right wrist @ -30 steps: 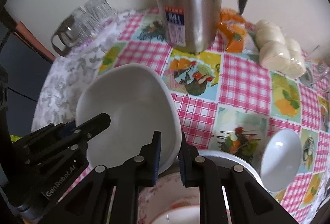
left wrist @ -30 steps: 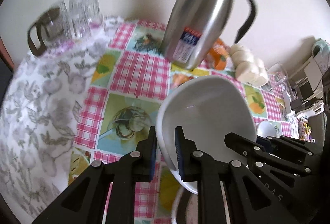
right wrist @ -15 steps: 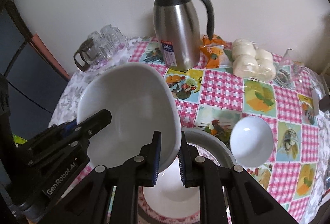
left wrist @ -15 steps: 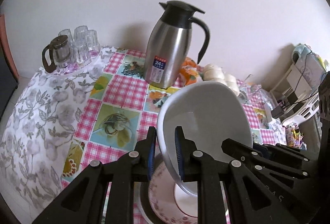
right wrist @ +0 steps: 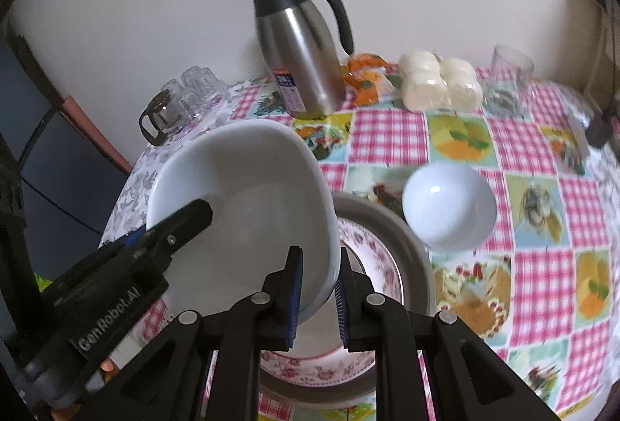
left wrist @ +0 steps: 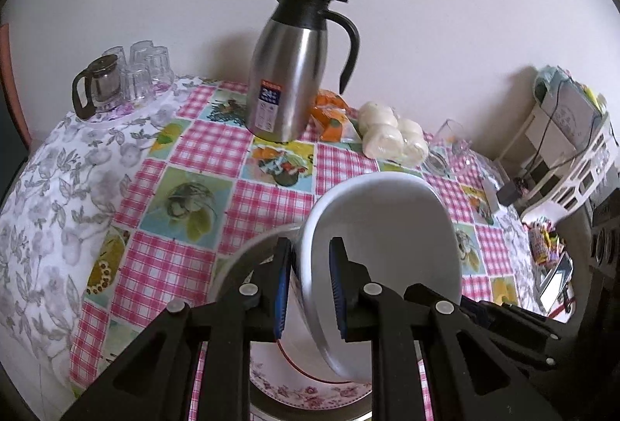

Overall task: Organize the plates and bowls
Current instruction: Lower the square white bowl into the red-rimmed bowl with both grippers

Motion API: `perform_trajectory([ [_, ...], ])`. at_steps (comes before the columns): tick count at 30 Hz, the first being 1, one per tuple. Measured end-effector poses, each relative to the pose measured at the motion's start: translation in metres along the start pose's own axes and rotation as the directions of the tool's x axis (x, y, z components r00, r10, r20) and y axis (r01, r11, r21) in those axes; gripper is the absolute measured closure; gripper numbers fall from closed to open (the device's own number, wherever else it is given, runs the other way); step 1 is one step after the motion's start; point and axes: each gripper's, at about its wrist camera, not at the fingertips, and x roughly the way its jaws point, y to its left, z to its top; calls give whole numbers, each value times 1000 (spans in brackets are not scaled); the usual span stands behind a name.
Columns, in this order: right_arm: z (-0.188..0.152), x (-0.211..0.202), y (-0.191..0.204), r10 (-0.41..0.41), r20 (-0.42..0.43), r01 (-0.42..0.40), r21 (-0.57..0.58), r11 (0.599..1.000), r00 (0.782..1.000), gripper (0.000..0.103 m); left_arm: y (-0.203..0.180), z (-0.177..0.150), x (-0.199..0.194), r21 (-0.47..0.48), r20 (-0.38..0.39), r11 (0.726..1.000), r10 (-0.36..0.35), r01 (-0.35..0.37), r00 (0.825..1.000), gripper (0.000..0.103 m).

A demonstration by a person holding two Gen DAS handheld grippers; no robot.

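Note:
Both grippers hold one large white bowl [left wrist: 387, 246] in the air above the table. My left gripper [left wrist: 309, 287] is shut on its left rim. My right gripper [right wrist: 317, 299] is shut on its right rim, and the bowl [right wrist: 248, 212] fills the left of that view. Below it lies a floral-rimmed plate [right wrist: 364, 250] stacked on a grey plate [right wrist: 407, 243]; the floral plate also shows in the left wrist view [left wrist: 306, 388]. A small white bowl [right wrist: 449, 206] sits on the checked cloth to the right of the stack.
A steel thermos jug [left wrist: 290, 80] stands at the back. Left of it are a glass teapot and upturned glasses [left wrist: 120, 80]. Orange packets [right wrist: 364, 76], wrapped white buns [right wrist: 438, 80] and a glass [right wrist: 511, 72] sit at the back right. A white rack [left wrist: 573, 157] is at far right.
Both grippers have lifted the large white bowl up and back from the thermos. The stacked plates and the small white bowl have come into view below.

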Motion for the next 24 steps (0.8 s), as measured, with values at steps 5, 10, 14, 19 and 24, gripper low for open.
perform_trajectory([
  [5,-13,1,-7,-5,28,4,43,999,1000,86,-2,-10,2,2,-1,1000,-7,7,1000,84],
  [10,-24,-2,-4,-3,61,-1,63,998,998,86,1,-12,-1,-7,14,1000,1,-1,1000,84],
  [14,-31,0,-2,9,80,-16,84,996,997,86,1,-14,-2,2,19,1000,18,-18,1000,81],
  [19,-33,0,-3,2,85,-9,80,997,996,86,-2,-16,-1,6,15,1000,19,-19,1000,81],
  [24,-35,-4,-7,6,84,-13,85,996,996,84,-7,-17,-5,20,24,1000,20,-20,1000,80],
])
